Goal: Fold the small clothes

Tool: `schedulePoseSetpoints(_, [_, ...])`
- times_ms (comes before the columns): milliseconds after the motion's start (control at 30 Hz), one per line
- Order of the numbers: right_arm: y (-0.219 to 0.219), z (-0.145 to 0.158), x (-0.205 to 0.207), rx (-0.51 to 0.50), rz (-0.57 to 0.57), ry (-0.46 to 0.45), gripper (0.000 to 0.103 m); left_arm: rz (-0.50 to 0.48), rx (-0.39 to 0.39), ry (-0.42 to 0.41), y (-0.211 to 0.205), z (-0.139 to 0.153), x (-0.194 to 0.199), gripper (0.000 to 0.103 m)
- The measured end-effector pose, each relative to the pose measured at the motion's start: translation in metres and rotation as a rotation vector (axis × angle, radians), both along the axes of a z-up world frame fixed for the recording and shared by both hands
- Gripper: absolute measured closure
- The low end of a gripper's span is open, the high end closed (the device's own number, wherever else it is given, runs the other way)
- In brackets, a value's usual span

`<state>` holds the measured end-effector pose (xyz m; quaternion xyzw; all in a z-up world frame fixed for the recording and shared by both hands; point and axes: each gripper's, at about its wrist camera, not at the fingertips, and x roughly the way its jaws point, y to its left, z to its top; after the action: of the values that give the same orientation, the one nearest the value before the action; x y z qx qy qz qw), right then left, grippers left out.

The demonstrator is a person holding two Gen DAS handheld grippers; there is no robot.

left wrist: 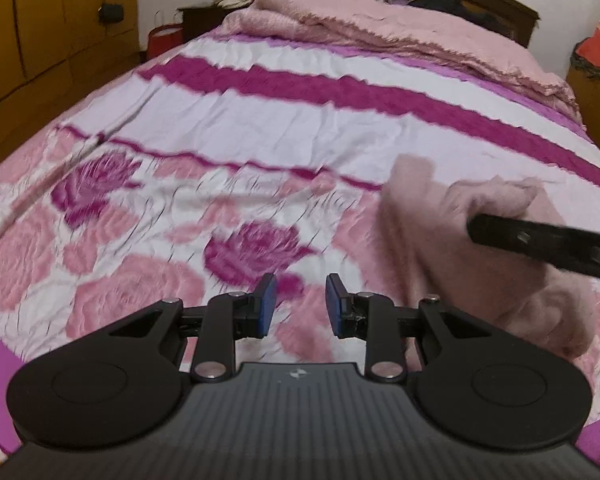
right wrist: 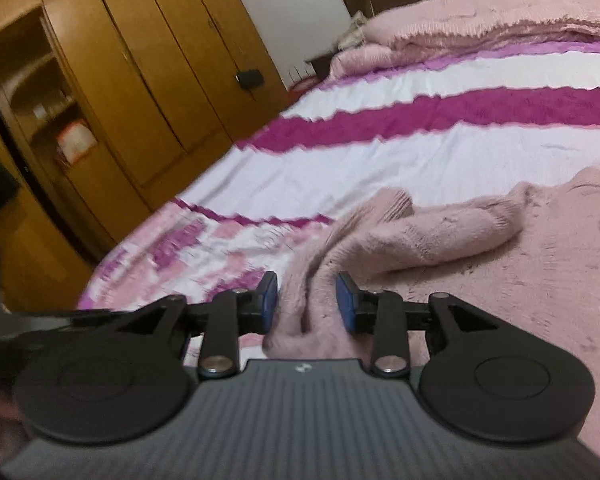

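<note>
The pink knitted top [right wrist: 440, 248] lies rumpled on the flowery bedspread [left wrist: 228, 128], at about 3 o'clock from the left gripper [left wrist: 301, 304]. That gripper's jaws stand apart with nothing in them, waiting over the bed. The right gripper [right wrist: 307, 300] hangs over the near edge of the top, jaws apart, cloth between them but not pinched, likely ready to grab. No words can be read anywhere

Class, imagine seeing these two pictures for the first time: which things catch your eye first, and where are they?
The bedspread with magenta stripes and roses fills the bed. A fuzzy pink sweater lies rumpled on it, near the right gripper. Wooden wardrobe doors stand to the bed's left.
</note>
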<state>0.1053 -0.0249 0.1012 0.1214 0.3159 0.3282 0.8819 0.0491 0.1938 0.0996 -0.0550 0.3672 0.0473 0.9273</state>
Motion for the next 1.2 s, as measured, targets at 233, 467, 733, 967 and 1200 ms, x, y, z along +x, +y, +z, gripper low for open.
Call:
schedulePoseSetpoints(233, [-0.059, 0.02, -0.018, 0.017, -0.143, -0.068, 0.059, -0.143, -0.003, -0.058, -0.039, 0.027, 0.025, 0.069])
schedulePoseSetpoints(467, [-0.114, 0.003, 0.0, -0.026, -0.362, -0.021, 0.057, -0.34, 0.025, -0.049, -0.098, 0.02, 0.056, 0.054])
schedulePoseSetpoints(733, [-0.14, -0.026, 0.009, -0.031, -0.431, 0.045, 0.057, -0.435, 0.258, -0.038, -0.147, -0.009, 0.099, 0.05])
schedulePoseSetpoints(967, [-0.14, -0.039, 0.016, -0.017, -0.424, 0.07, 0.057, -0.405, 0.227, -0.023, -0.144, -0.029, 0.131, 0.052])
schedulePoseSetpoints(1200, [-0.139, -0.04, 0.02, 0.013, -0.411, 0.056, 0.057, -0.21, 0.07, -0.126, -0.103, -0.015, 0.13, 0.088])
